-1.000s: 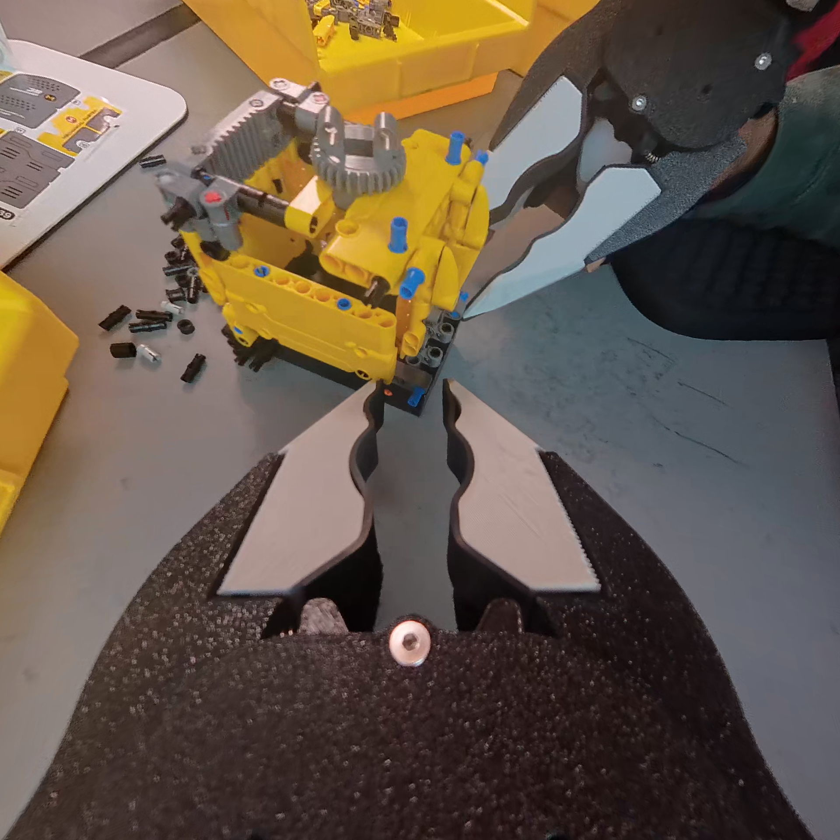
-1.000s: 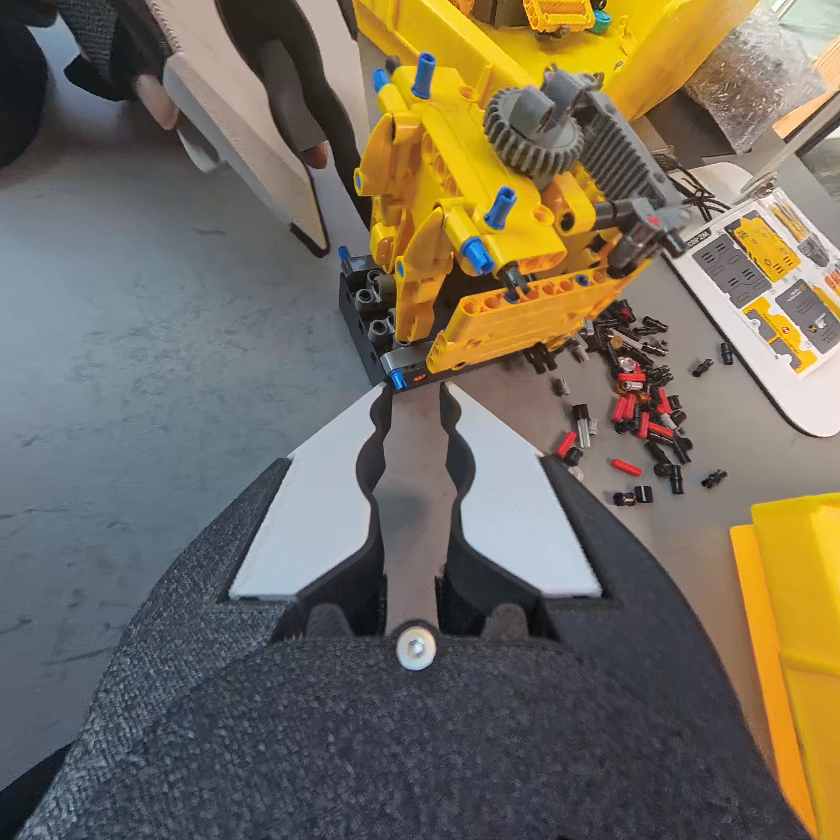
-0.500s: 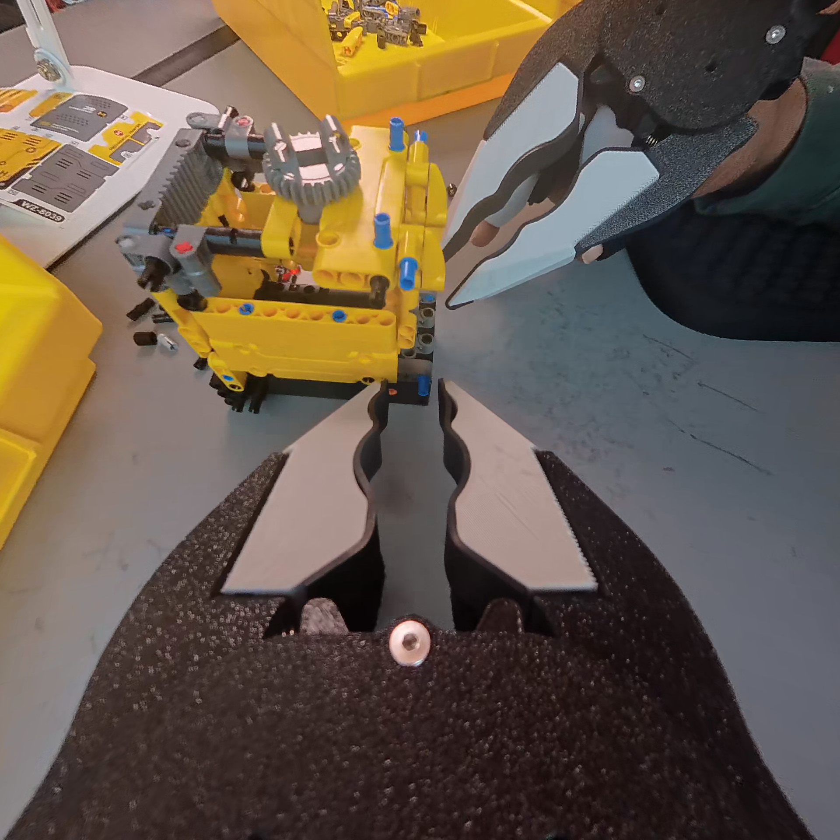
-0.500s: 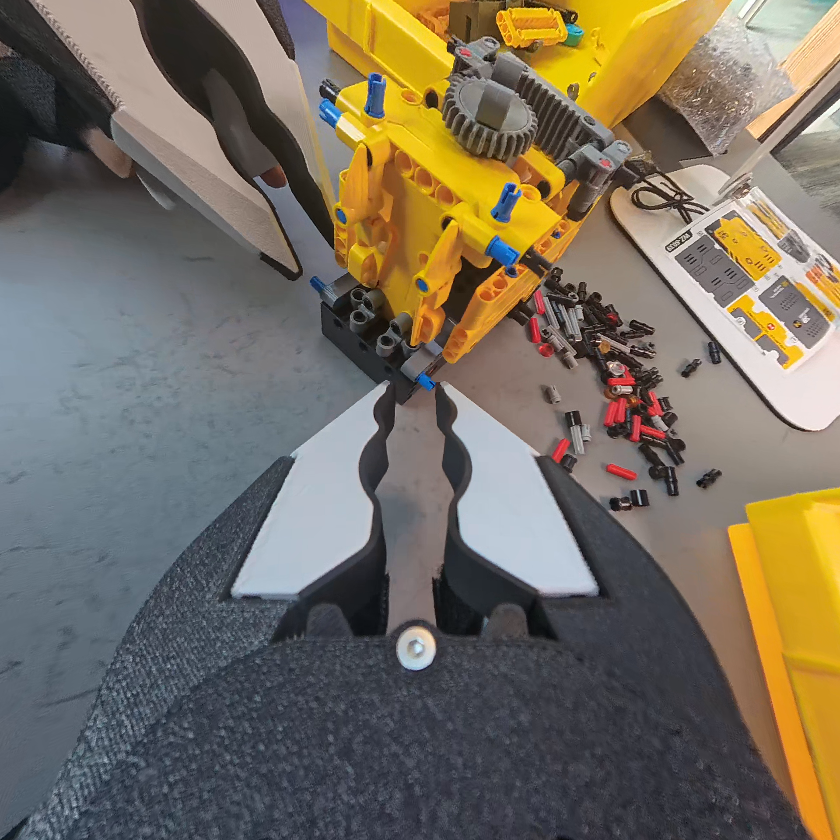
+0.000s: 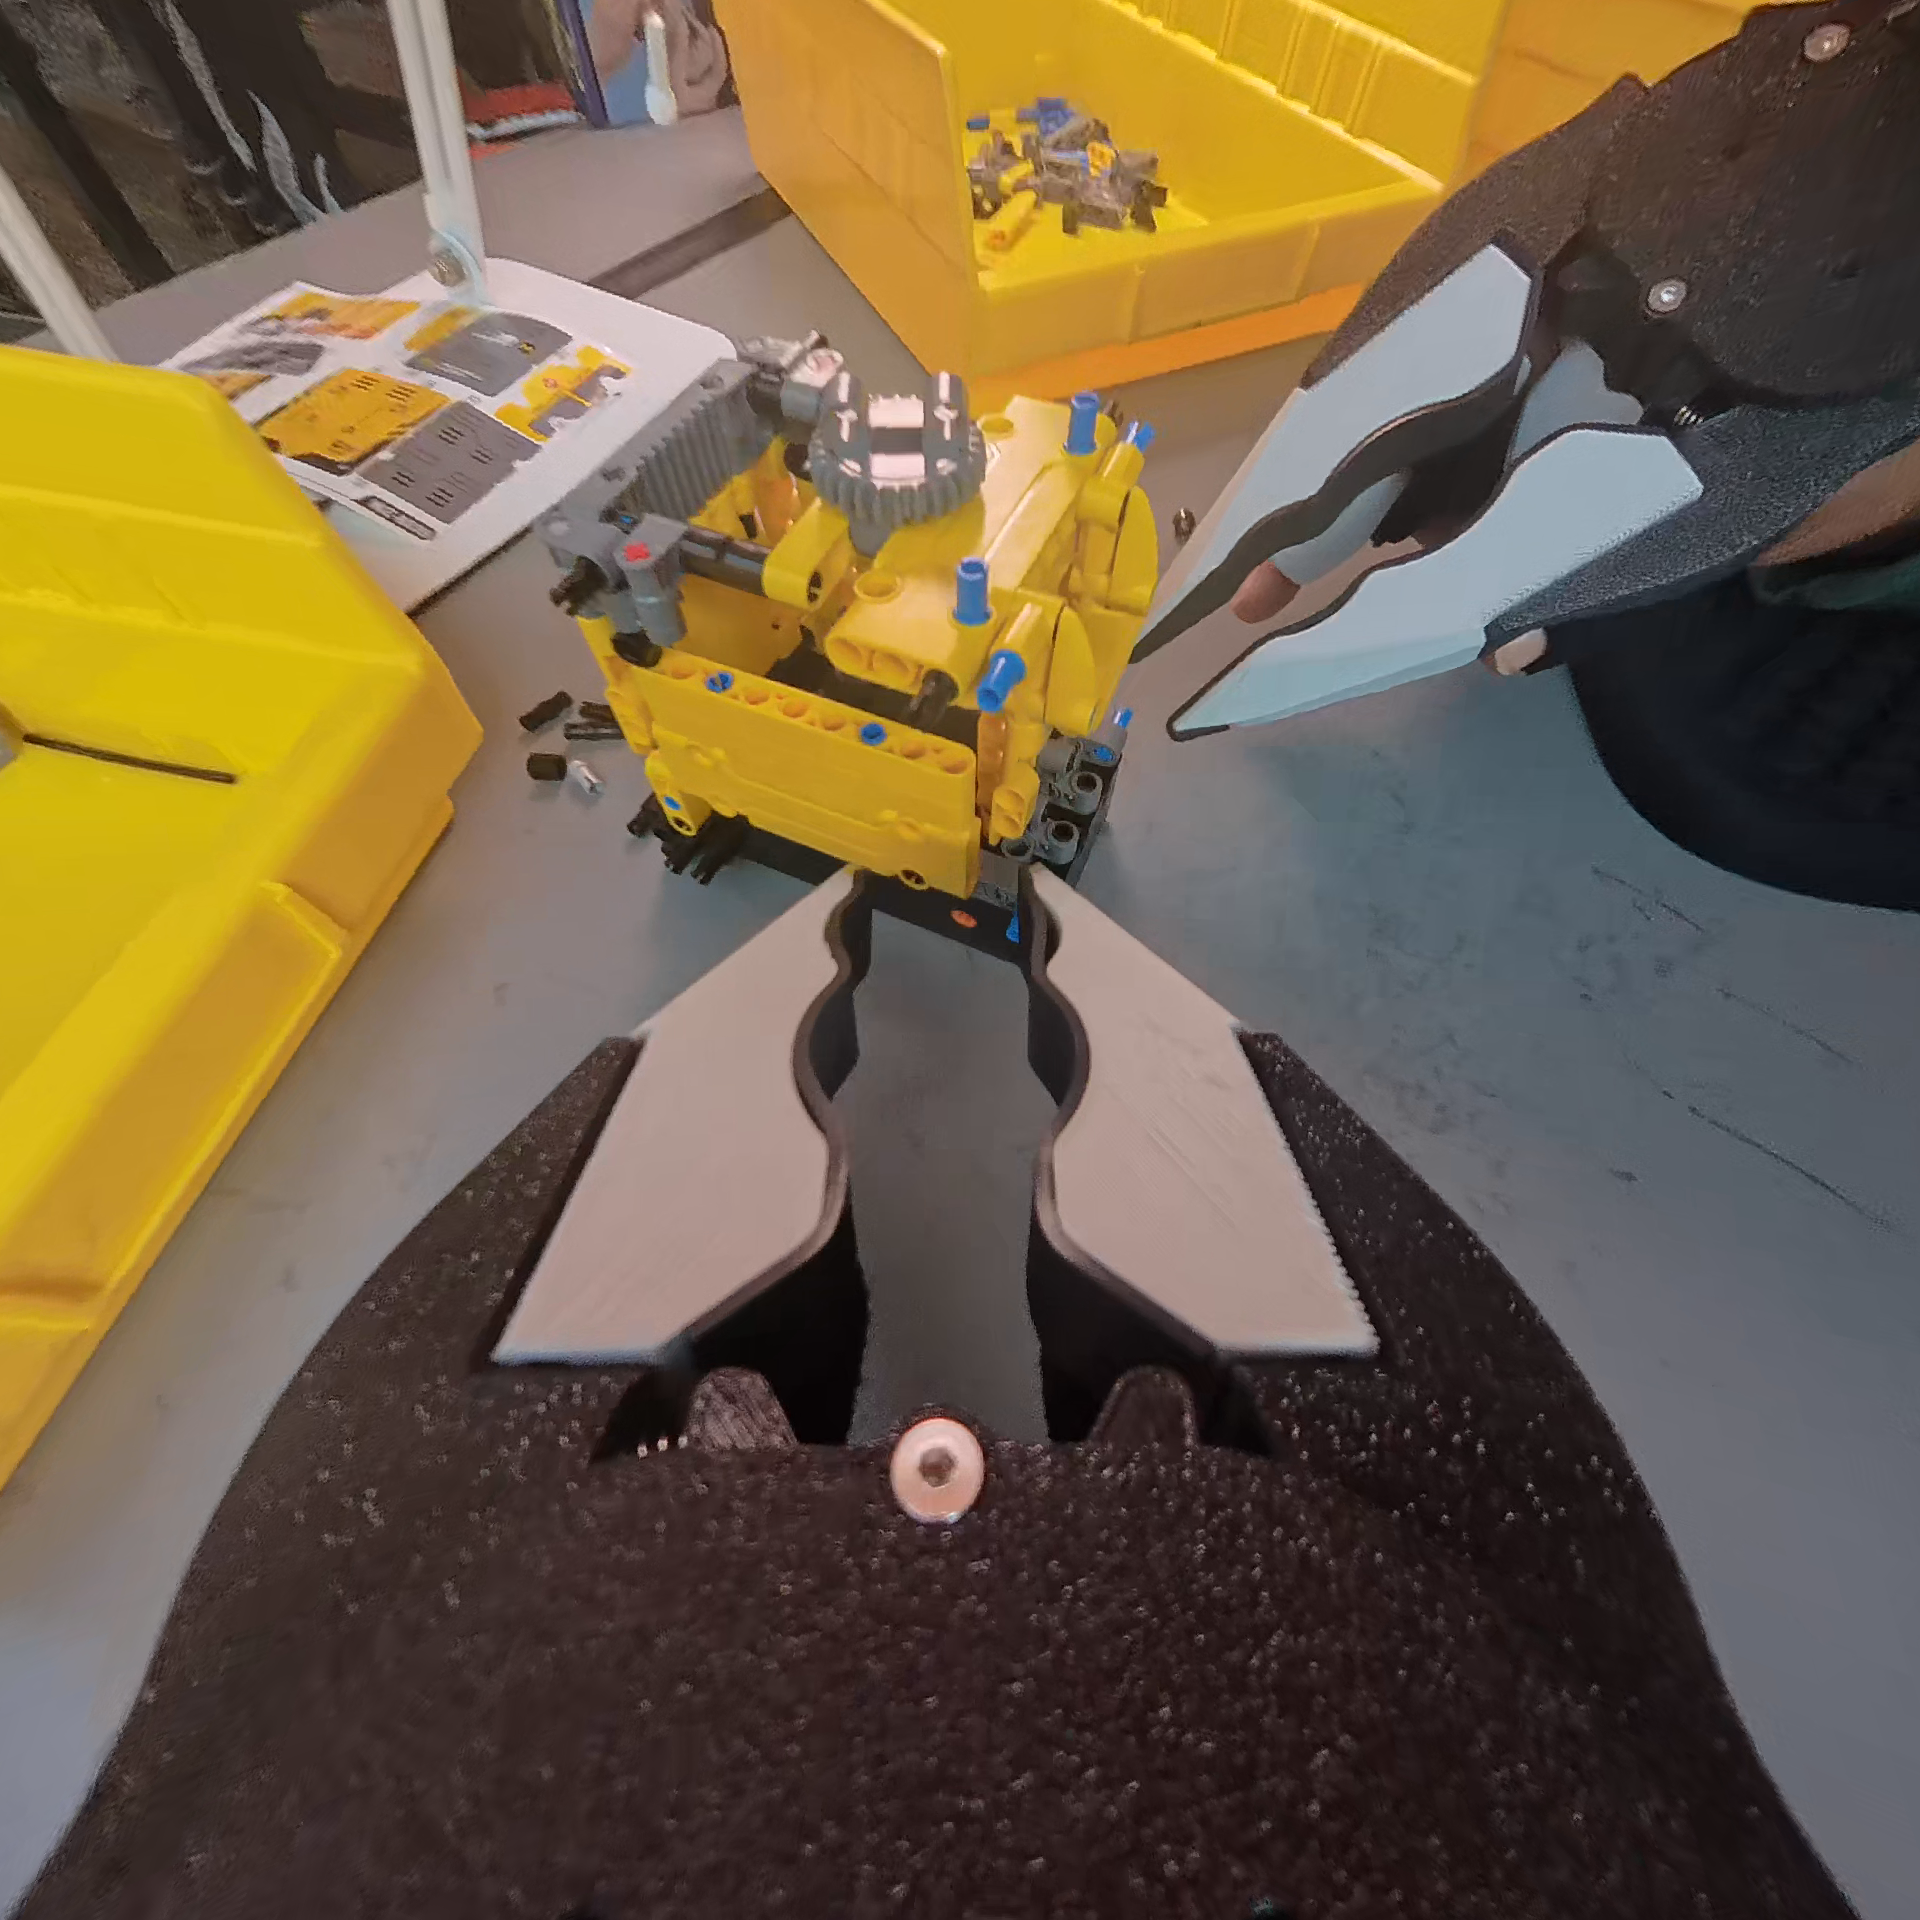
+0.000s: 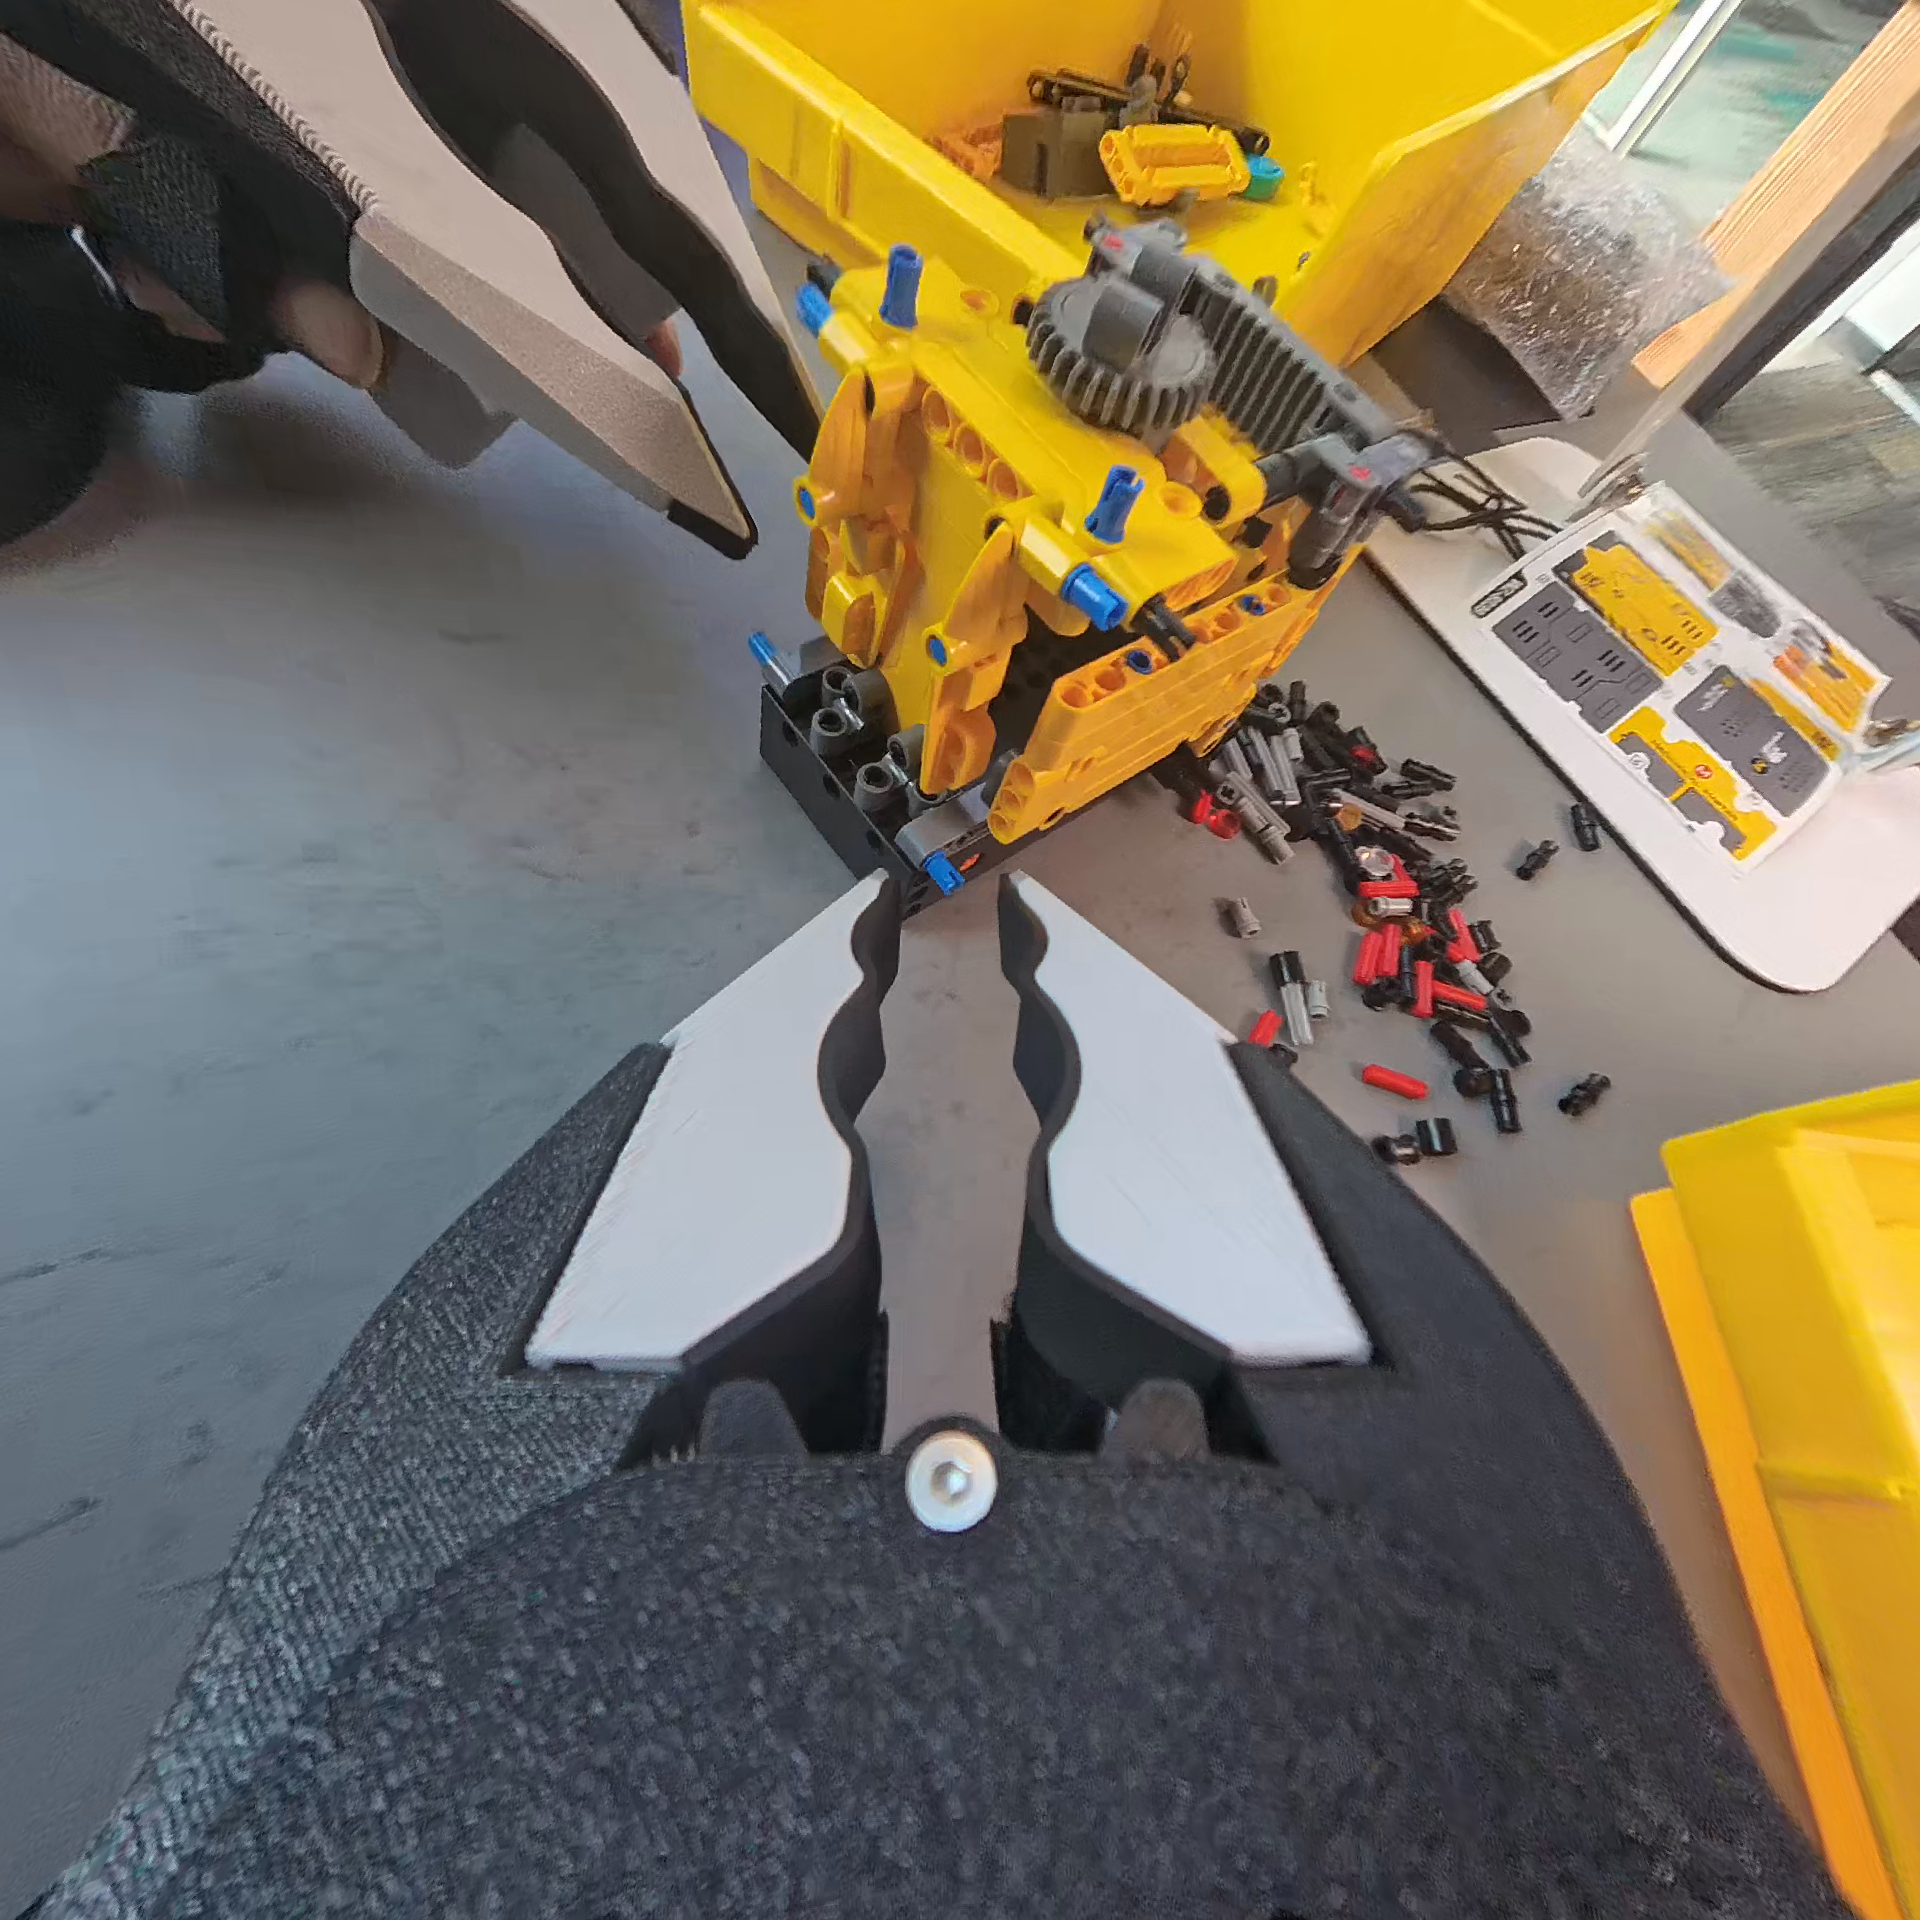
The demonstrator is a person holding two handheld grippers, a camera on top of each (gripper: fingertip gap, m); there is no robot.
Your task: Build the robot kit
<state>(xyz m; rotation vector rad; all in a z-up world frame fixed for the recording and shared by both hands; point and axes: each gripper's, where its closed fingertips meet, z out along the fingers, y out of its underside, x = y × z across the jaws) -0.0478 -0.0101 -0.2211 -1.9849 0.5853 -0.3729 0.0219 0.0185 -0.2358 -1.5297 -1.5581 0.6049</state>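
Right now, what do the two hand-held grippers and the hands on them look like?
Left hand-held gripper: speckled black shell, silver screw, two pale grey wedge fingers with wavy black pads. Right hand-held gripper: same shape, dark grey woven-look shell, whiter fingers. The hands wear dark fingerless gloves; a dark knit sleeve shows.

Left hand-held gripper (image 5: 940, 902) and right hand-held gripper (image 6: 943, 902) both parted, empty.

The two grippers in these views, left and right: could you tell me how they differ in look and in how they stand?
The left gripper has a black speckled body; the right gripper has a grey woven-looking one. The left gripper's fingertips flank a corner of the yellow brick model's black base with a wider gap; the right gripper's stand closer together, just short of a base corner. Both are open, holding nothing, with pale fingers and wavy black pads.
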